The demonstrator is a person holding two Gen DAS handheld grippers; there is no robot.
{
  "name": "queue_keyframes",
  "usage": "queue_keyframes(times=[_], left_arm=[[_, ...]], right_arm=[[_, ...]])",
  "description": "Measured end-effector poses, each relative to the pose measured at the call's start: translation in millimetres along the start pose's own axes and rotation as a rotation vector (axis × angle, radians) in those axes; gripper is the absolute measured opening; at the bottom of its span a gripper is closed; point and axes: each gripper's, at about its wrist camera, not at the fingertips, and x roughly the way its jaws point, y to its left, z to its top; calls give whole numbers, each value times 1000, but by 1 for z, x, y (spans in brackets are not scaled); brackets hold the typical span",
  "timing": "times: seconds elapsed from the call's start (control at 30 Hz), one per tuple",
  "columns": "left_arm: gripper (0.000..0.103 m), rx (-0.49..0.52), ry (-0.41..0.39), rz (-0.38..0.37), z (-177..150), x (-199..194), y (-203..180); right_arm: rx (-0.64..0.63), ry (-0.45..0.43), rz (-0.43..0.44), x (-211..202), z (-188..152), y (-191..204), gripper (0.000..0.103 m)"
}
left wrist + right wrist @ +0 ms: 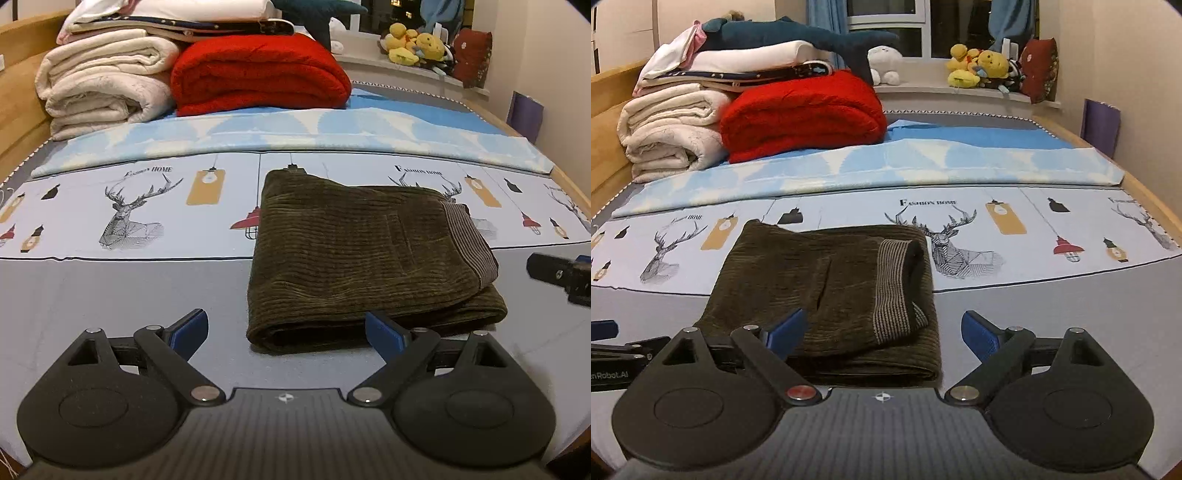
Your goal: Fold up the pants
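Observation:
Dark olive corduroy pants (354, 254) lie folded in a compact rectangle on the bed sheet, striped waistband lining showing at the right. They also show in the right wrist view (820, 288). My left gripper (286, 332) is open and empty, just in front of the pants' near edge, its right finger at the fold. My right gripper (884, 334) is open and empty, its left finger (786, 332) over the pants' near edge. The right gripper's tip shows at the right edge of the left wrist view (561, 277).
A red blanket (258, 74) and cream blankets (103, 85) are stacked at the back left. A light blue cover (295, 136) lies across the bed behind the pants. Plush toys (982, 66) sit on the window sill. Wooden bed frame (1156, 199) runs along the right.

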Motion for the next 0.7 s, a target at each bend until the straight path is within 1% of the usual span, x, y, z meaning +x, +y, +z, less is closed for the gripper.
queue_keyframes(times=[0.1,0.4,0.7], left_arm=[[95,5,0,0,0,2,-1],[95,-10,19,-15,2,9,-3],[95,5,17,-17,2,11,-8]], right_arm=[[-8,37,-9,8,-4,-3,92],[7,58,-2,16,-2,-10,92],[-29,61,2,18,-2,-5,92]])
